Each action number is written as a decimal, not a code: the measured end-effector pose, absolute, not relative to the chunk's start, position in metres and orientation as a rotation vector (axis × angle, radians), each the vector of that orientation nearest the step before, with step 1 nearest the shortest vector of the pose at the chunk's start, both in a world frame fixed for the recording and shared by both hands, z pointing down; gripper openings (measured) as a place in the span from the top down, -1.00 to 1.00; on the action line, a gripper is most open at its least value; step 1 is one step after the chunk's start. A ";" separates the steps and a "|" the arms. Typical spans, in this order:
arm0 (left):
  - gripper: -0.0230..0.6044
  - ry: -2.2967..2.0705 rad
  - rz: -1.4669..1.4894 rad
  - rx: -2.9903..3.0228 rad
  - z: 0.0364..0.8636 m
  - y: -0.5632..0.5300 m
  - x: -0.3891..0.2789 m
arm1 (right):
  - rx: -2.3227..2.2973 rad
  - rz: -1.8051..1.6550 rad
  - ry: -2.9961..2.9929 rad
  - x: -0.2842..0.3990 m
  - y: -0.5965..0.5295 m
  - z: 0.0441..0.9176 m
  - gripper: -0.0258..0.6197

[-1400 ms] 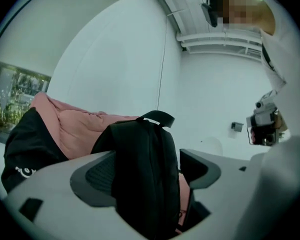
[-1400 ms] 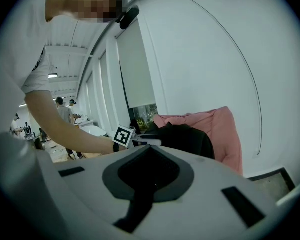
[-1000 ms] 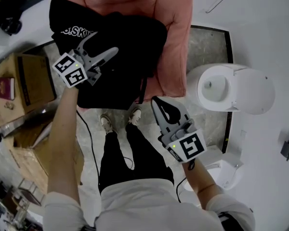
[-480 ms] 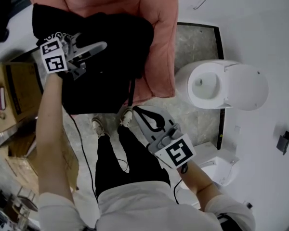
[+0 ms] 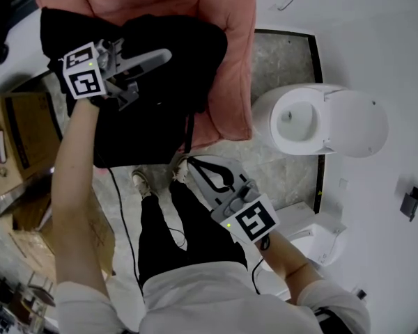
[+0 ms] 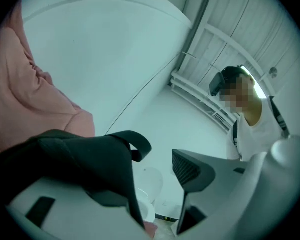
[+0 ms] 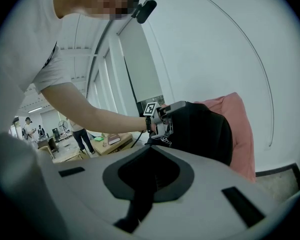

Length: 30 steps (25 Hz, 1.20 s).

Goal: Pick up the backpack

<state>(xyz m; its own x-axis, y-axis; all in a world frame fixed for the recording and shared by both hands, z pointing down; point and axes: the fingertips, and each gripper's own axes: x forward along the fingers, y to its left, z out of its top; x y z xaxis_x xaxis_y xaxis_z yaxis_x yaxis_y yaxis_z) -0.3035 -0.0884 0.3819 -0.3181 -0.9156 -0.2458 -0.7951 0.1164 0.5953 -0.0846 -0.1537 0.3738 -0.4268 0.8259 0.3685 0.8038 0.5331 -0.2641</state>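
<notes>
The backpack [image 5: 160,96] lies on the armchair [image 5: 233,61] at the far side. The toilet [image 5: 320,120] stands right of the armchair, and a low table [image 5: 24,124] stands left of it. The left gripper [image 5: 157,65] is over the backpack's left part. The right gripper [image 5: 195,164] is nearer, just before the armchair's near edge.

Black backpack [image 5: 168,99] rests on pink armchair [image 5: 231,82].

The person wears a white short-sleeved shirt [image 5: 216,294], black trousers [image 5: 195,221], apparently pale shoes [image 5: 141,181].
</notes>
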 end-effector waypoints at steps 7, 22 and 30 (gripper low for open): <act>0.71 -2.189 -0.947 1.679 0.384 -0.087 -0.297 | -1.331 0.096 -2.327 -0.086 -0.151 0.371 0.86; 0.84 -2.247 -0.939 1.620 0.376 -0.090 -0.286 | -1.335 0.104 -2.331 -0.079 -0.148 0.367 0.86; 0.84 -2.375 -0.815 1.626 0.366 -0.093 -0.266 | -1.293 0.084 -2.362 -0.081 -0.162 0.365 0.86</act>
